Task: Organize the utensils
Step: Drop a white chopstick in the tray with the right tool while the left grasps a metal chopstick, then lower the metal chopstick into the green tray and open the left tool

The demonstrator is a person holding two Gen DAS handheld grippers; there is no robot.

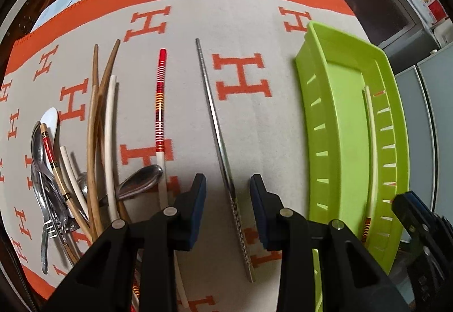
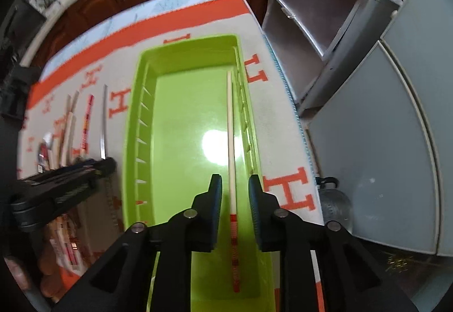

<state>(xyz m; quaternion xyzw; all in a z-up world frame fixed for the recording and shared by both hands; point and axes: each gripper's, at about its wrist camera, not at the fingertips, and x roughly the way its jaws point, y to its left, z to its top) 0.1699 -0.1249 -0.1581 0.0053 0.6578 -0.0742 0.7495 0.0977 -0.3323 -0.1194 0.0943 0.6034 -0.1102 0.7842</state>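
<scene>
- A kitchen: dark wood cabinets behind, grey appliances to my right, and a table under a cloth [image 1: 249, 119] with orange H's, where all the utensils lie
- The green tray [image 1: 344, 125] sits at the right end of the cloth, long side running away from me, so chopsticks can lie along it full length
- One red-and-white chopstick [image 2: 232, 170] already rests in the tray against its right wall, which leaves the floor free for more
- My right gripper [image 2: 233, 193] hangs over that chopstick, jaws spread to either side and not touching it; I judge this one delivered
- My left gripper [image 1: 228, 190] hovers low over the steel chopstick [image 1: 218, 136], jaws spread and straddling its thick end, lined up so a squeeze would catch it across its width
- That steel one lies alone on the cloth, apart from its neighbours, so it looks the easiest next pick
- Its red-banded mate [image 1: 160, 102] lies just left of it
- Further left is a heap [image 1: 70, 170] of spoons, forks, wooden and white chopsticks, crossed over one another and not yet sorted
</scene>
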